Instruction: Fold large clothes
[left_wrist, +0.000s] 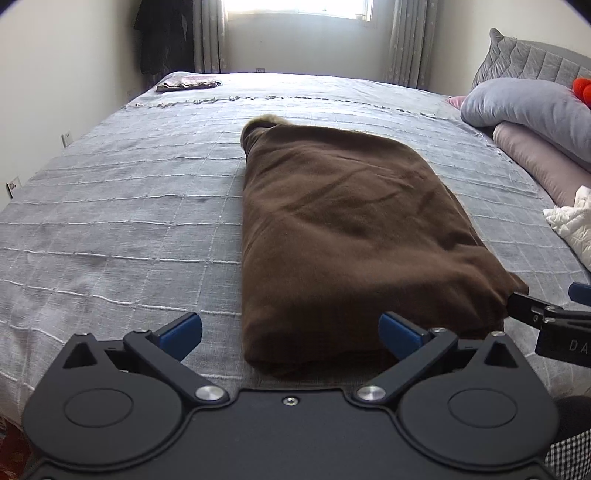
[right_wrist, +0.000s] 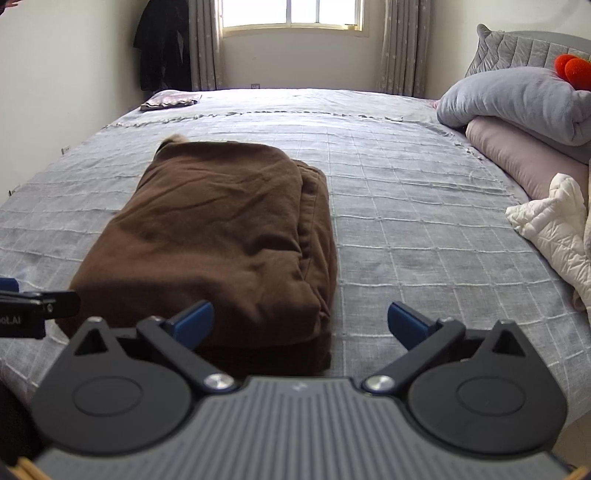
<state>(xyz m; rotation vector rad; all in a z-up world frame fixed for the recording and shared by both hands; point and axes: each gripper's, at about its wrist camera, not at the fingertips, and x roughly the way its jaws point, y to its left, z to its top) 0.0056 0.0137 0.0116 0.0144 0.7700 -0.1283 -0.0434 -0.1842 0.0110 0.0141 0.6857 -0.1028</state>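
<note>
Jaws of left gripper (left_wrist: 290, 328) and right gripper (right_wrist: 300, 321) wide apart, empty, near folded brown coat (left_wrist: 351, 236) on grey bed (left_wrist: 129, 206).

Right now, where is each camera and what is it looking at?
Left wrist: on the left gripper, facing across the bed toward the window; open jaws show, right gripper's tip at the edge.
Right wrist: on the right gripper, facing likewise; open jaws show.
Both share the folded brown garment.
</note>
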